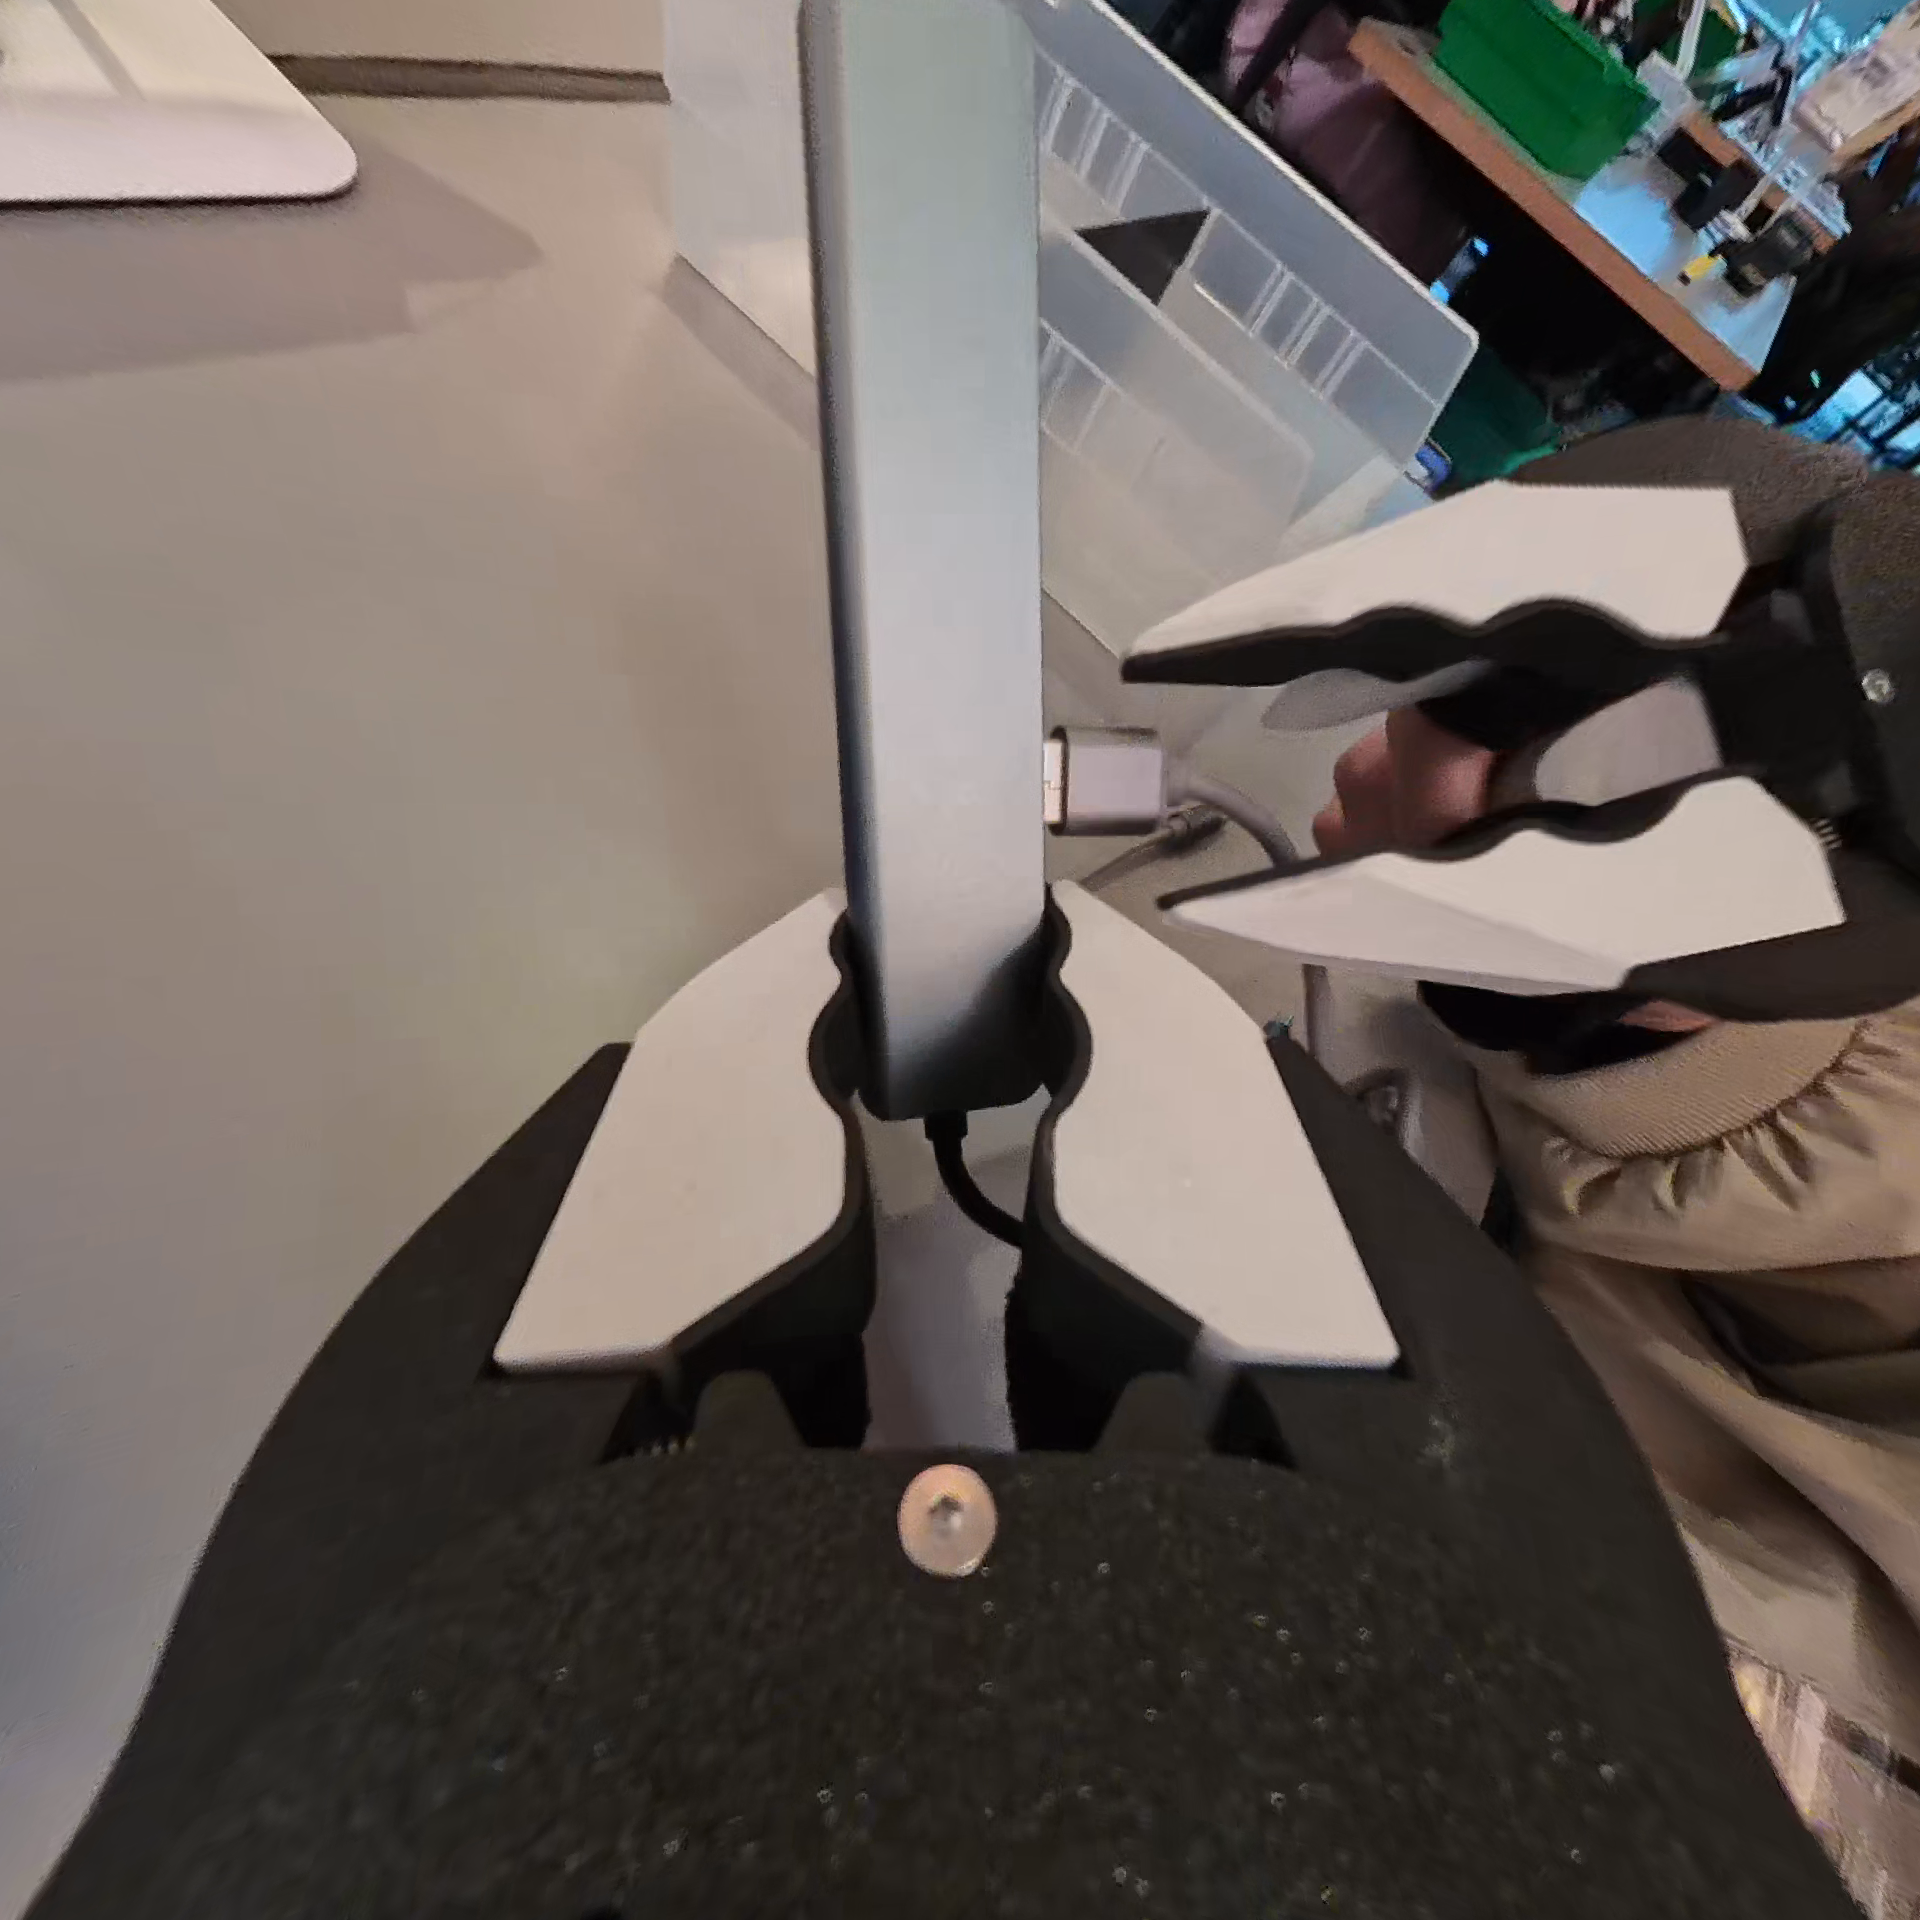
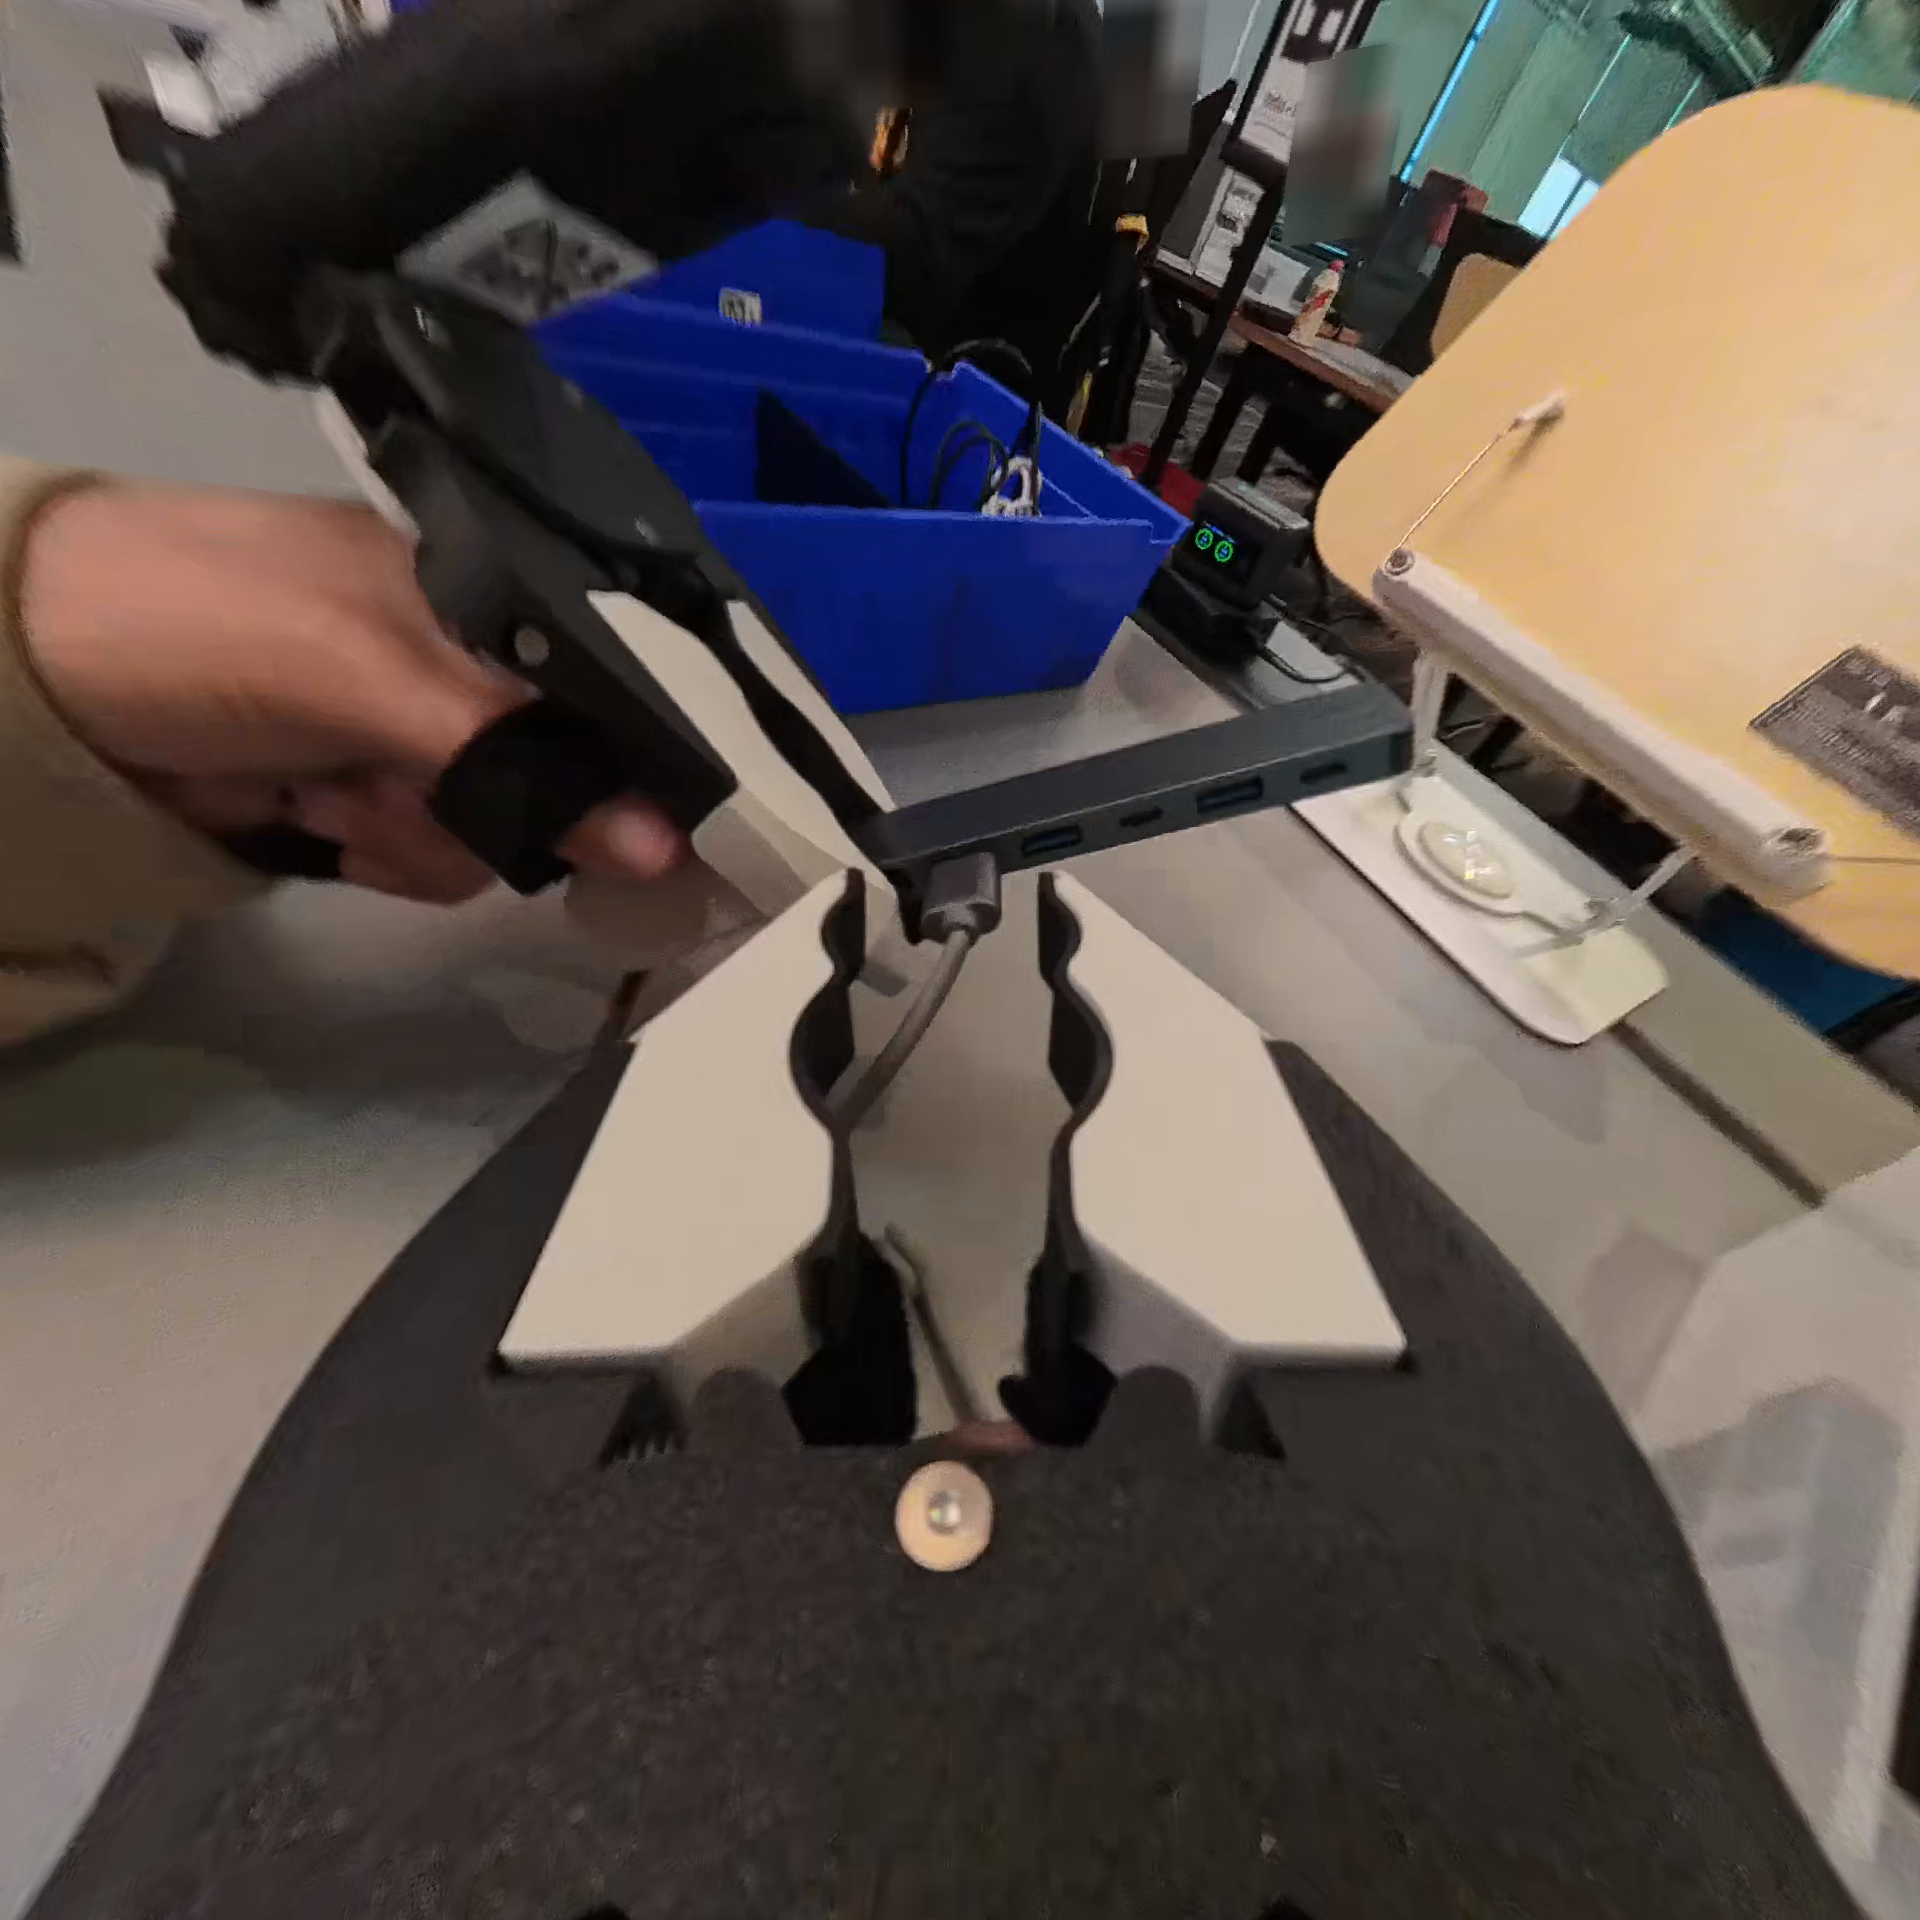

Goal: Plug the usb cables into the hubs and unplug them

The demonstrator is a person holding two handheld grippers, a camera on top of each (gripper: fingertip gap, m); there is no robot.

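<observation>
the grey usb hub (image 1: 925, 499) is gripped near its lower end by the left gripper (image 1: 951, 997), whose fingers (image 1: 727, 1122) are closed against its two sides. the hub is held clear of the pale counter (image 1: 364, 727) and extends straight away from the wrist camera. a thin black cord (image 1: 971, 1179) leaves the hub's near end and runs back between the fingers.

a grey usb plug (image 1: 1107, 779) is seated in a port on the hub's right side, and its grey cable (image 2: 904, 1029) trails down from it. in the right wrist view this plug (image 2: 961, 883) is seen just ahead of the fingertips of the right gripper (image 2: 945, 904), level with the gap between them. the right fingers (image 2: 1195, 1143) are spread apart and nothing is clamped by them; the cable passes through the gap, close to the left finger. more free ports are seen in a row along the hub's side (image 2: 1226, 795).

the left gripper's handle is held by a person's hand (image 2: 260, 675) in a beige sleeve. a blue divided bin (image 2: 914, 603) stands on the counter behind the hub, and a clear plastic bin (image 1: 1226, 343) is seen beyond it in the left wrist view.
</observation>
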